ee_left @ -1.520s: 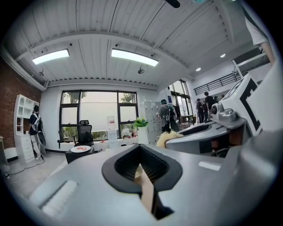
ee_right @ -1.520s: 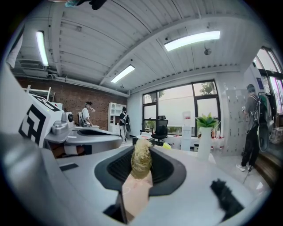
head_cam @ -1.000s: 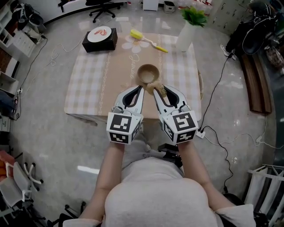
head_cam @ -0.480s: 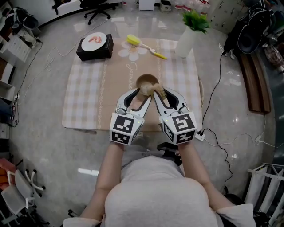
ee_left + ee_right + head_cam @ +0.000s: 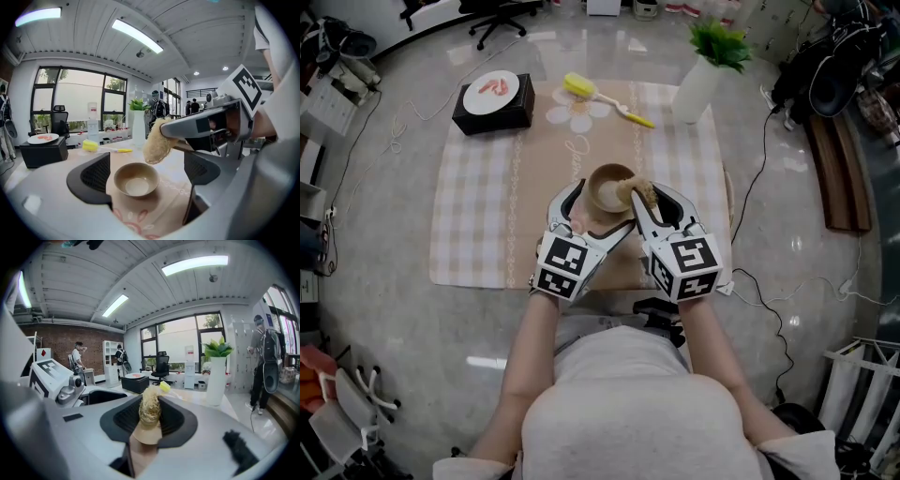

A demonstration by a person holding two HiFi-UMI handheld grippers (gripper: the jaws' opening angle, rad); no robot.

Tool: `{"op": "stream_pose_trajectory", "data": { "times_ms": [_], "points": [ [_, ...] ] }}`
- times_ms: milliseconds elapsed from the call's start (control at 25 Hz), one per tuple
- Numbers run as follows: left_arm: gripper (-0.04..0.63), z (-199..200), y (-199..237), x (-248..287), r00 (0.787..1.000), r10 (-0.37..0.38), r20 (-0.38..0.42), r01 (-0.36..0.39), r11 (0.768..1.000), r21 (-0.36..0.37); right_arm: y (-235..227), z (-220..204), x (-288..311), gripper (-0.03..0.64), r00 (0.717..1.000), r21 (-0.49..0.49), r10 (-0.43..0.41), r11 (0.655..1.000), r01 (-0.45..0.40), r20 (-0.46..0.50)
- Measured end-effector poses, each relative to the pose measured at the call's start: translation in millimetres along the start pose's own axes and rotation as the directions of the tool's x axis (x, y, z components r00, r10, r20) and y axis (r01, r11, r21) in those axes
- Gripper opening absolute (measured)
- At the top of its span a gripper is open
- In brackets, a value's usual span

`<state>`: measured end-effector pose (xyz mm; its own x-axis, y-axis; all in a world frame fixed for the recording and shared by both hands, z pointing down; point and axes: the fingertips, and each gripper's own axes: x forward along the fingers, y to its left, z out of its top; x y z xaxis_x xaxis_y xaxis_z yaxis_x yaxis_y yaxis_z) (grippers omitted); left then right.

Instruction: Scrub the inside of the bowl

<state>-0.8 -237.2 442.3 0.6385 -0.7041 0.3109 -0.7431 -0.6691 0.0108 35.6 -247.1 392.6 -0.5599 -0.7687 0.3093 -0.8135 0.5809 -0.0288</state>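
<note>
A small tan bowl (image 5: 607, 187) stands on the beige centre strip of the tablecloth. My left gripper (image 5: 594, 208) reaches round its near side. Its jaws are opening wide, and the bowl (image 5: 137, 179) sits between the pads without touching them. My right gripper (image 5: 639, 199) is shut on a straw-coloured loofah scrubber (image 5: 641, 194) held at the bowl's right rim. In the left gripper view the scrubber (image 5: 156, 140) hangs just above and behind the bowl. In the right gripper view the scrubber (image 5: 150, 409) is pinched between the two dark pads.
A black box with a white plate (image 5: 492, 97) sits at the table's far left. A yellow dish brush (image 5: 596, 97) lies at the far middle and a white vase with a plant (image 5: 701, 71) at the far right. The checked tablecloth (image 5: 478, 211) covers the table; cables run across the floor.
The left gripper's jaws went from shut to wide open, now on either side of the bowl. Both grippers moved forward, bringing the scrubber to the bowl's rim.
</note>
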Motion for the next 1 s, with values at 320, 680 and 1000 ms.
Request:
{"op": "stream_pose_trajectory", "data": {
  "times_ms": [320, 680, 1000],
  "points": [
    [0.503, -29.2, 15.2, 21.9, 0.997, -0.044, -0.068, 0.044, 0.999, -0.006, -12.1, -5.8, 20.4, 0.098, 0.999, 0.023, -0.029, 0.999, 0.029, -0.016],
    [0.512, -61.7, 19.9, 44.8, 0.978, -0.121, -0.172, 0.122, 0.993, -0.007, -25.1, -7.5, 39.9, 0.098, 0.998, 0.021, -0.051, 0.998, 0.052, -0.033],
    [0.512, -81.7, 23.8, 62.1, 0.965, -0.136, -0.224, 0.136, 0.991, -0.014, -35.7, -15.7, 48.6, 0.098, 0.997, 0.019, -0.059, 0.998, 0.06, -0.055]
  ]
}}
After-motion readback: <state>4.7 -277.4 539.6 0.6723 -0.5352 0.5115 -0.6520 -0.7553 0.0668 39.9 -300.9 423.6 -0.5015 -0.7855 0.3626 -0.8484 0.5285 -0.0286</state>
